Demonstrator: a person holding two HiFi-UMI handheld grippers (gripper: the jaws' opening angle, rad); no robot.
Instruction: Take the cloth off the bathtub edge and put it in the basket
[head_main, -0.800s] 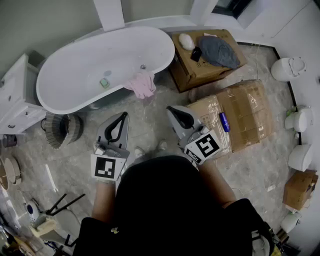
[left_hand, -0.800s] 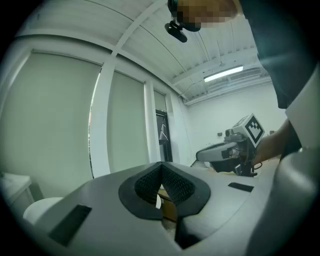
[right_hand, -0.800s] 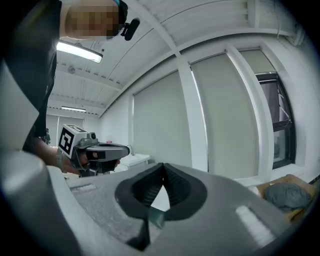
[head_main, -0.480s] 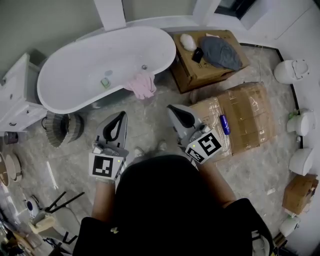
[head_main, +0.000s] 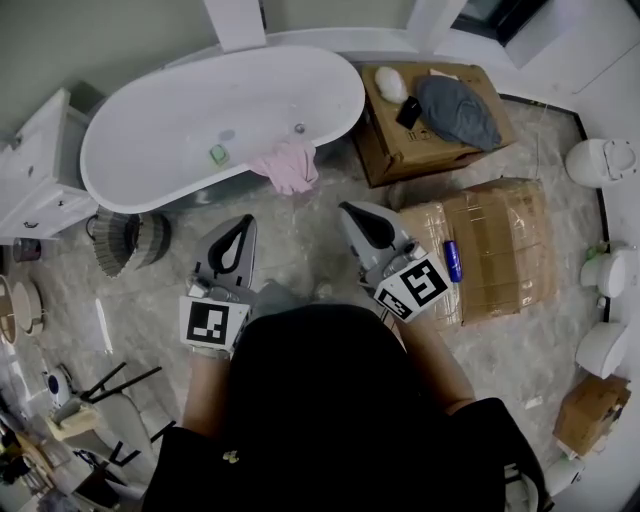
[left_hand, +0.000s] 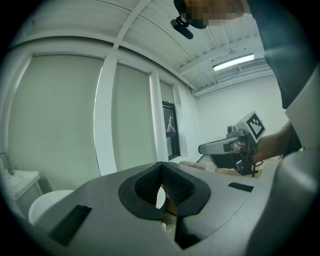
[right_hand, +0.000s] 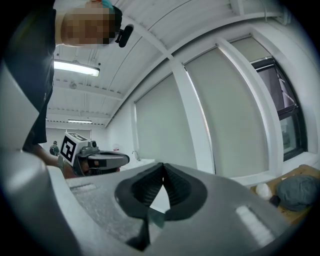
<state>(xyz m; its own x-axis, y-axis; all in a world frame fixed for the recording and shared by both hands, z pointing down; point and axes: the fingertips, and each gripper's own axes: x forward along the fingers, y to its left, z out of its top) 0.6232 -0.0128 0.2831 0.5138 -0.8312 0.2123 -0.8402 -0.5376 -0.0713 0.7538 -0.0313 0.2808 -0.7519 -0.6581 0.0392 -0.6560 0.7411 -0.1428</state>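
A pink cloth (head_main: 287, 166) hangs over the near rim of the white bathtub (head_main: 150, 160), towards its right end. A round woven basket (head_main: 130, 243) stands on the floor below the tub's left end. My left gripper (head_main: 242, 221) and right gripper (head_main: 348, 209) are held side by side above the floor, short of the tub, both pointing at it. Each has its jaws shut with nothing between them. In the left gripper view the left gripper (left_hand: 161, 165) tilts up at the wall, with the right gripper (left_hand: 220, 147) beside it. The right gripper view shows the right gripper's tips (right_hand: 162, 166) meeting.
Cardboard boxes (head_main: 480, 250) lie on the floor to the right, one with a grey bag (head_main: 455, 110) on it, another with a blue bottle (head_main: 450, 260). A white cabinet (head_main: 35, 180) stands left of the tub. White toilets (head_main: 600, 160) line the right edge.
The head view has shifted slightly, so the tub, cloth and boxes sit a little lower and to the right. Both grippers keep the same pose and stay shut.
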